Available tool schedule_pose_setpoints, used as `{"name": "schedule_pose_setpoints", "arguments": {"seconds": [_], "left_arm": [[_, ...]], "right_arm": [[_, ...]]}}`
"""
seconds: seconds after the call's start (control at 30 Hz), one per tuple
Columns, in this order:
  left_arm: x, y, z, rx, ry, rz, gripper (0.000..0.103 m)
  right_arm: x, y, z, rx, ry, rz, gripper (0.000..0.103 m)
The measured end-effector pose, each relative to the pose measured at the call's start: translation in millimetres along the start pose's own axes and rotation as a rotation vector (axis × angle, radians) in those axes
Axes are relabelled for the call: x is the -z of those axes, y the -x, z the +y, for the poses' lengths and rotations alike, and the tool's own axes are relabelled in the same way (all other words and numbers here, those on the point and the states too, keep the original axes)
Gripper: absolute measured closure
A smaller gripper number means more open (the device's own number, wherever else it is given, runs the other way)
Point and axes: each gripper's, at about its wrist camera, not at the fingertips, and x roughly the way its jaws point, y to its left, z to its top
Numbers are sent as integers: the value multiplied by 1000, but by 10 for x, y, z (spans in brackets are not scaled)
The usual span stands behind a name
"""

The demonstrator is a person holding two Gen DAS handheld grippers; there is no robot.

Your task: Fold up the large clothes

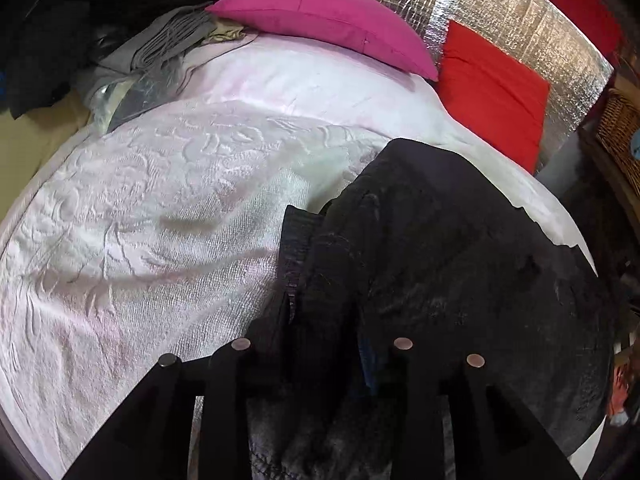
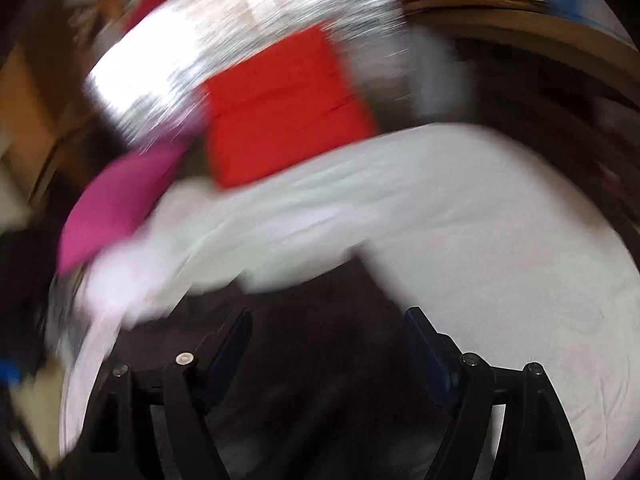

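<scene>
A large dark grey garment [image 1: 440, 256] lies bunched on the white bed, filling the lower right of the left wrist view. My left gripper [image 1: 320, 336] sits low over its near edge with cloth bunched up between and over the fingers, so the tips are hidden. In the blurred right wrist view the same dark garment [image 2: 320, 340] lies under and between my right gripper's [image 2: 328, 320] fingers, which stand wide apart.
The bed has a white textured bedspread [image 1: 140, 208]. A pink pillow [image 1: 320, 20] and a red pillow [image 1: 492, 92] lean on a silver foil headboard [image 1: 500, 12]. Grey folded clothes [image 1: 160, 44] lie at the far left. A wicker basket [image 1: 620, 136] stands right of the bed.
</scene>
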Motion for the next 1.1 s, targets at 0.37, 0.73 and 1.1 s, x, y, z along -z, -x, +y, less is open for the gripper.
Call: {"name": "schedule_pose_setpoints", "arguments": {"seconds": [0.37,0.73,1.1], "left_arm": [[-110,-44,153,43,63,35,70],[-132,-66,252,63,94,69,54],[-92,300,166,39,37,-45,27]], "right_arm": [[452,-1003,1034,238,322,268,69],[239,-845,884,158,189,153,83],[629,986,-559,4,-138,-91,11]]}}
